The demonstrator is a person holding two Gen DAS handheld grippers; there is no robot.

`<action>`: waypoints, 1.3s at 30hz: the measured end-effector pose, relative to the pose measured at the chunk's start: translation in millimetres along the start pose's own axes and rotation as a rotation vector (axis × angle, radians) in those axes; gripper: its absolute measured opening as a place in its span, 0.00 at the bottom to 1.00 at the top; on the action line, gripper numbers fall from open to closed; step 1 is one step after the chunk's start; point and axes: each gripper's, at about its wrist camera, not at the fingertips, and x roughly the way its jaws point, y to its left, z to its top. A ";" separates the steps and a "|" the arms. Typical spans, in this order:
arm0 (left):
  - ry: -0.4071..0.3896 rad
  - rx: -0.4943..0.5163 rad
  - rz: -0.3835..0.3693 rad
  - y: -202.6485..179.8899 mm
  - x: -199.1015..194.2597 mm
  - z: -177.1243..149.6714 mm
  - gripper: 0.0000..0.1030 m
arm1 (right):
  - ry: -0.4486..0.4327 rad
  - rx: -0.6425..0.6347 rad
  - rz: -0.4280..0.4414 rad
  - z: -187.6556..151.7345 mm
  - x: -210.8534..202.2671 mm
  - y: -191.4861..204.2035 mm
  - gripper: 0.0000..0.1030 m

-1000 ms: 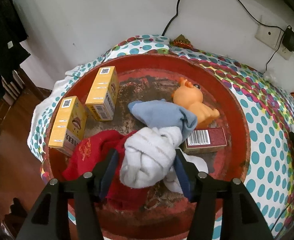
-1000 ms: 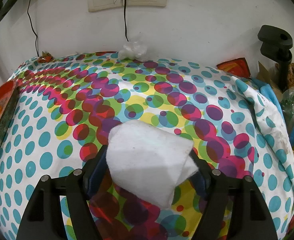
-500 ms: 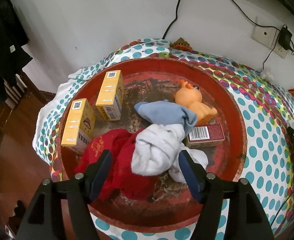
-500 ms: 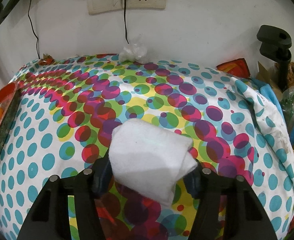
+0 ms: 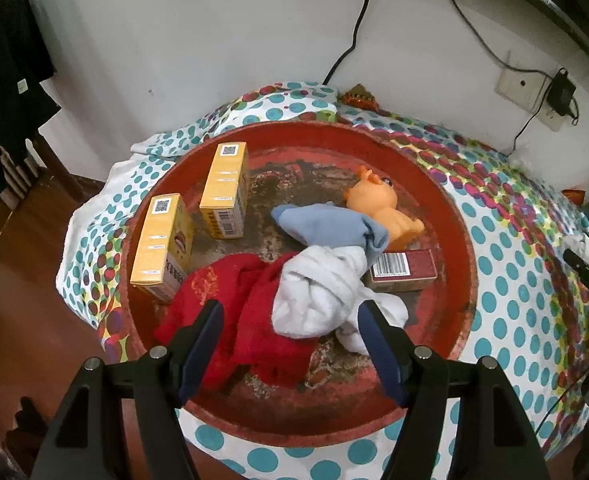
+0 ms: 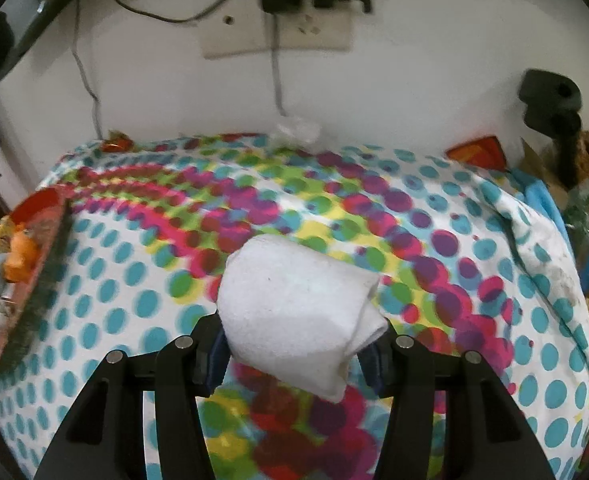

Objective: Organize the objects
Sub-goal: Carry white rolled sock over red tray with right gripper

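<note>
Right tongs (image 6: 294, 356) are closing on a folded white cloth (image 6: 298, 308), held clear above the dotted table (image 6: 134, 288). Grip looks to be only on the cloth's near edge, so my guess is the free fold could sag or slip out on the way over. Left tongs (image 5: 290, 344) gape wide, holding nothing, poised over the red tray (image 5: 454, 240). Tray contents: two yellow cartons (image 5: 224, 190) at the left, an orange toy (image 5: 378, 208), a dark red box (image 5: 404, 270), and a tangle of red cloth (image 5: 246, 304), white socks (image 5: 322, 292) and blue sock (image 5: 330, 224). Another risk: the pile is knotted together, so pulling one piece likely drags the rest.
</note>
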 end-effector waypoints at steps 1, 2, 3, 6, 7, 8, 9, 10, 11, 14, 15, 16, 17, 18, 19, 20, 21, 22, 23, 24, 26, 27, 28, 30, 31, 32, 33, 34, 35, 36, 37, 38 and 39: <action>-0.004 -0.001 -0.007 1.7 -1.8 -0.1 0.69 | -0.006 -0.015 0.010 2.4 -2.5 8.0 0.49; -0.002 -0.005 -0.012 3.6 -2.9 -0.3 0.69 | -0.007 -0.026 0.031 5.4 -4.5 17.3 0.49; 0.000 -0.008 -0.014 5.2 -3.6 -0.6 0.69 | -0.010 -0.032 0.047 7.7 -5.6 24.7 0.49; 0.006 -0.016 0.007 11.5 -5.4 -2.2 0.69 | -0.021 -0.075 0.100 16.2 -9.0 57.6 0.49; 0.005 -0.018 0.024 14.0 -5.8 -3.0 0.69 | -0.022 -0.094 0.124 19.5 -9.6 72.3 0.49; 0.003 -0.021 0.033 16.1 -6.5 -3.7 0.69 | -0.022 -0.108 0.147 22.4 -9.9 84.7 0.49; 0.003 -0.025 0.044 18.5 -6.7 -4.3 0.69 | -0.019 -0.124 0.169 25.2 -9.3 98.4 0.49; 0.004 -0.026 0.050 19.9 -6.8 -4.9 0.69 | -0.016 -0.137 0.187 27.4 -8.8 110.6 0.49; 0.005 -0.027 0.055 21.6 -6.6 -5.4 0.69 | -0.012 -0.151 0.204 29.5 -8.0 122.8 0.49; 0.012 -0.025 0.072 25.0 -5.6 -7.1 0.69 | 0.001 -0.190 0.264 34.8 -5.8 163.0 0.50; 0.012 -0.024 0.080 25.9 -5.6 -7.9 0.69 | 0.004 -0.205 0.276 35.8 -4.5 175.9 0.50; 0.013 -0.022 0.096 26.5 -5.4 -8.5 0.69 | 0.009 -0.219 0.290 37.2 -2.9 189.6 0.50; 0.010 -0.014 0.115 26.5 -5.5 -9.1 0.69 | 0.018 -0.230 0.310 38.5 -0.9 203.9 0.50; 0.006 -0.006 0.132 26.4 -6.0 -9.5 0.69 | 0.026 -0.237 0.323 39.1 1.0 214.0 0.50; 0.008 0.001 0.146 26.5 -6.0 -10.1 0.69 | 0.034 -0.250 0.330 40.4 3.1 227.2 0.50; 0.011 0.008 0.152 26.7 -6.2 -10.7 0.69 | 0.037 -0.269 0.331 41.7 5.1 241.2 0.50; 0.010 0.011 0.159 26.8 -6.8 -11.5 0.69 | 0.037 -0.284 0.333 42.6 6.1 250.4 0.50; 0.004 0.013 0.168 27.5 -7.7 -12.5 0.69 | 0.036 -0.298 0.339 43.9 6.6 260.8 0.50; -0.001 0.015 0.183 28.5 -8.6 -13.6 0.69 | 0.036 -0.309 0.343 45.7 7.9 271.4 0.51; -0.008 0.017 0.194 29.1 -9.3 -14.2 0.69 | 0.037 -0.315 0.346 47.5 10.4 277.5 0.51; -0.007 0.014 0.200 31.8 -9.5 -14.4 0.69 | 0.038 -0.339 0.343 52.1 15.3 295.9 0.52; -0.007 0.012 0.198 33.7 -9.6 -14.3 0.69 | 0.043 -0.352 0.342 53.9 18.1 303.3 0.52; -0.008 0.008 0.193 36.3 -9.8 -14.4 0.69 | 0.046 -0.359 0.340 55.1 20.5 307.8 0.52; 0.003 -0.007 0.179 41.1 -8.7 -14.0 0.69 | 0.056 -0.375 0.335 57.7 27.2 320.0 0.52; 0.003 -0.021 0.163 45.3 -8.7 -14.1 0.69 | 0.059 -0.388 0.330 58.1 30.5 325.9 0.52; 0.004 -0.027 0.157 47.0 -8.3 -13.9 0.69 | 0.063 -0.403 0.319 58.2 34.0 331.4 0.52; 0.008 -0.033 0.155 48.9 -7.4 -13.7 0.69 | 0.066 -0.413 0.309 57.5 36.6 335.6 0.52; 0.012 -0.036 0.154 50.5 -6.4 -13.5 0.69 | 0.073 -0.420 0.304 56.4 40.0 339.4 0.52; 0.014 -0.037 0.153 51.6 -5.7 -13.6 0.69 | 0.078 -0.423 0.301 55.2 42.5 341.0 0.52; 0.014 -0.038 0.154 52.5 -5.2 -13.7 0.69 | 0.083 -0.427 0.295 53.9 44.9 342.5 0.52; 0.016 -0.039 0.153 53.1 -4.5 -13.8 0.69 | 0.089 -0.432 0.289 51.7 47.7 344.2 0.52; 0.018 -0.038 0.150 53.4 -4.0 -13.9 0.69 | 0.088 -0.439 0.284 50.0 48.3 345.4 0.53; 0.018 -0.038 0.148 53.3 -3.7 -13.7 0.69 | 0.083 -0.453 0.273 47.8 48.2 347.1 0.54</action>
